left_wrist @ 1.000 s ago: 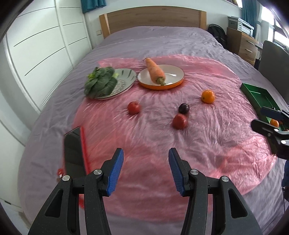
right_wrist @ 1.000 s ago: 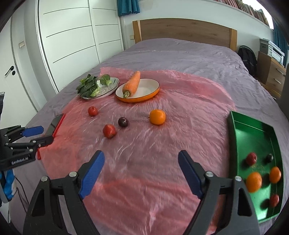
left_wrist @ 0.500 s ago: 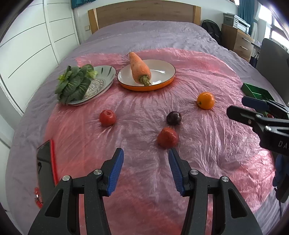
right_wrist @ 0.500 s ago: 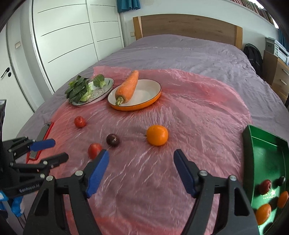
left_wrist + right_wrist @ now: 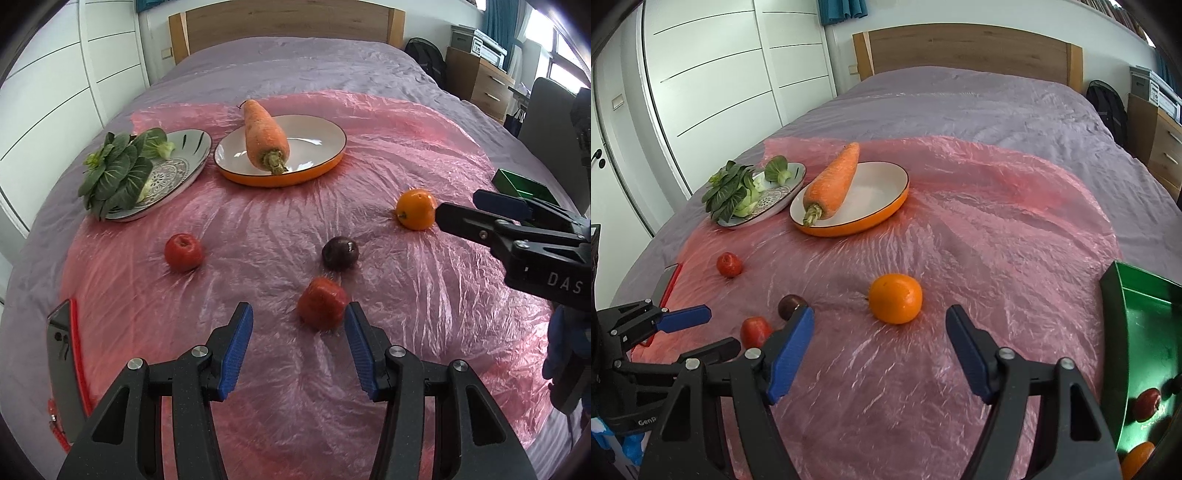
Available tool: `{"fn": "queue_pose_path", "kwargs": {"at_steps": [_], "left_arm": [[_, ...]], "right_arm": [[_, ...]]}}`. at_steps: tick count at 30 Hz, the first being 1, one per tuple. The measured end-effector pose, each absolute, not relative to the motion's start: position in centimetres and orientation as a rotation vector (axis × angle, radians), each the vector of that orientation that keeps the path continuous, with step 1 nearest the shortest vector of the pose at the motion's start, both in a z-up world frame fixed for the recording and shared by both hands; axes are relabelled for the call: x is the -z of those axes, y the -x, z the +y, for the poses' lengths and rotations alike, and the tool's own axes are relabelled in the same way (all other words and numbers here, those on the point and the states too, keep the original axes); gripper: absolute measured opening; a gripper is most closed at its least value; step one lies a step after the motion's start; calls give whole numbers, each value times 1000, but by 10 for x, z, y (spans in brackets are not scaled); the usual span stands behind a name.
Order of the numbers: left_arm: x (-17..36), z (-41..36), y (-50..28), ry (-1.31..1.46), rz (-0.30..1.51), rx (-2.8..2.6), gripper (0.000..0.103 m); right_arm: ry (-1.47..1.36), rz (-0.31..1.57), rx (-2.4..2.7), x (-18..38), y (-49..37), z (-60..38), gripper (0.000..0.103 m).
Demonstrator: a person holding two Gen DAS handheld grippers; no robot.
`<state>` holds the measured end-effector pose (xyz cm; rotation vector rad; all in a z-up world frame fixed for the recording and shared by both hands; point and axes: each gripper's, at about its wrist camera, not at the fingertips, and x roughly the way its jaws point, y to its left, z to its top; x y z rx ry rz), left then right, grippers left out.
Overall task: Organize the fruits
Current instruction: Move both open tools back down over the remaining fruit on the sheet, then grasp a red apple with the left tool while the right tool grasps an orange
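My left gripper (image 5: pixel 298 326) is open, and a red fruit (image 5: pixel 320 308) lies just beyond its tips, close to the right finger. A dark plum (image 5: pixel 340 253), a red apple (image 5: pixel 183 252) and an orange (image 5: pixel 415 208) lie further out on the pink plastic sheet (image 5: pixel 258 229). My right gripper (image 5: pixel 880 334) is open, with the orange (image 5: pixel 895 297) just ahead between its fingertips, untouched. The green tray (image 5: pixel 1137 332) at the right holds a red fruit (image 5: pixel 1148 402) and an orange one (image 5: pixel 1137 458). The right gripper (image 5: pixel 480 218) also shows beside the orange in the left wrist view.
A carrot (image 5: pixel 266 136) rests on an orange-rimmed plate (image 5: pixel 325 162), and leafy greens (image 5: pixel 118 173) on a patterned plate (image 5: pixel 184 166). A phone (image 5: pixel 62 350) lies at the sheet's left edge. All of it sits on a purple bed; a wardrobe stands left and drawers right.
Both grippers have moved forward and lower over the bed. The red fruit has come up close to the left tips, and the orange close to the right tips. Jaw widths look unchanged.
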<state>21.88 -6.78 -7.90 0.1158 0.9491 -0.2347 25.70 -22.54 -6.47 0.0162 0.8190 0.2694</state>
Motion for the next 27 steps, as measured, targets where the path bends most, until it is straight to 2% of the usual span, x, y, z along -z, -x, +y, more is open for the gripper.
{"fn": "queue_pose_path", "kwargs": {"at_steps": [22, 24, 27], "left_arm": [[93, -71, -237, -36, 983, 310, 45], [96, -71, -238, -39, 989, 305, 45], [102, -70, -239, -36, 1006, 309, 35]], "right_arm": [[-32, 873, -266, 89, -288, -218, 103], [-33, 876, -268, 90, -289, -217, 103], [-29, 878, -263, 94, -291, -216, 103]]}}
